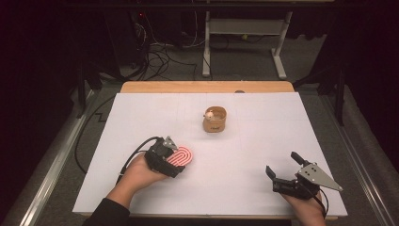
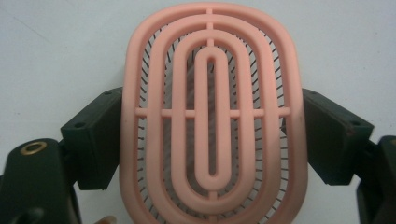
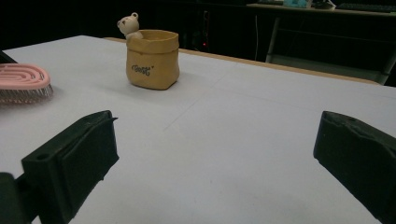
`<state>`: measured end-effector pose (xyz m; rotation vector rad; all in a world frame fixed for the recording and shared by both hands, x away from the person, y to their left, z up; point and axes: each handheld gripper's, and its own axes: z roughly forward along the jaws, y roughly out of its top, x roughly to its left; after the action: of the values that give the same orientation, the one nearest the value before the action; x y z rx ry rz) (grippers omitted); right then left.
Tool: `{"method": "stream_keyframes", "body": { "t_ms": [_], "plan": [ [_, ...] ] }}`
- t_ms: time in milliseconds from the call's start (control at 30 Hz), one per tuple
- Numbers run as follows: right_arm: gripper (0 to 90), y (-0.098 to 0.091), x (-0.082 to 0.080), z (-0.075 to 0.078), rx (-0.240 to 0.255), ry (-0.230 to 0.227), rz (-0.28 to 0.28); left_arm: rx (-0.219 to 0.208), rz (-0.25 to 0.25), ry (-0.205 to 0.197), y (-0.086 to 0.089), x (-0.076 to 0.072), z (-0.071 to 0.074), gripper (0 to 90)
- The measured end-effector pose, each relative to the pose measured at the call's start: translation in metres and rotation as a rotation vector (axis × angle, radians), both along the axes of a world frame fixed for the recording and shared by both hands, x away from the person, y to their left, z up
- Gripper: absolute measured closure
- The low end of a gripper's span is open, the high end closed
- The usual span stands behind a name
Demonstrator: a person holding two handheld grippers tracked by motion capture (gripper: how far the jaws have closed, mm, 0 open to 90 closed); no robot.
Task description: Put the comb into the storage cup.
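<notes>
the brush lies at the table's left, before the pot with a bear in it.

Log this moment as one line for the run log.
left gripper: shut on pink brush | right gripper: open, holding nothing | yellow pot: mid-table, apart

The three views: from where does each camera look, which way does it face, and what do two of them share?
High view: above the person's side, facing forward and down on the white table; both forearms, left gripper, right gripper.
Left gripper view: on the left gripper, looking down onto the pink brush between its pads.
Right gripper view: on the right gripper, looking level across the table; jaws apart.
Shared: high and right gripper views both show the bear pot.
</notes>
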<state>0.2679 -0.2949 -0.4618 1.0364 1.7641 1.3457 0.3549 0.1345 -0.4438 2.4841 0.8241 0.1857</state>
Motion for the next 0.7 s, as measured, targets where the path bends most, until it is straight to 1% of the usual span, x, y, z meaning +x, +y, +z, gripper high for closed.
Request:
{"method": "stream_keyframes", "body": {
  "t_ms": [67,167,333,367,600,633,700],
  "plan": [
    [0.4,-0.0003,0.0002,0.0002,0.001,-0.001,-0.001,0.002,0.002,0.002,0.0003,0.0,-0.0001,16.5],
    [0.4,0.0,0.0,0.0005,-0.002,-0.002,0.0,0.02,0.009,0.014,0.0004,0.0009,-0.0024,14.8],
    [0.4,0.0003,0.0001,0.0003,-0.002,-0.001,0.001,0.032,0.002,0.014,-0.0007,0.0005,-0.0033,14.9],
    [0.4,0.0005,0.0002,0.0003,-0.003,-0.001,0.002,0.043,0.003,0.007,-0.002,0.0,-0.0043,14.8],
    [0.4,0.0004,0.0,0.0003,-0.003,-0.002,0.001,0.041,0.005,0.012,-0.0002,-0.0001,-0.0037,15.0],
    [0.4,0.0004,0.0,0.0003,-0.003,-0.002,0.002,0.036,0.001,0.009,0.0004,-0.0007,-0.0032,16.8],
    [0.4,0.0004,0.0001,0.0003,-0.003,-0.001,0.003,0.037,-0.003,0.008,0.0003,-0.001,-0.0031,17.2]
  ]
}}
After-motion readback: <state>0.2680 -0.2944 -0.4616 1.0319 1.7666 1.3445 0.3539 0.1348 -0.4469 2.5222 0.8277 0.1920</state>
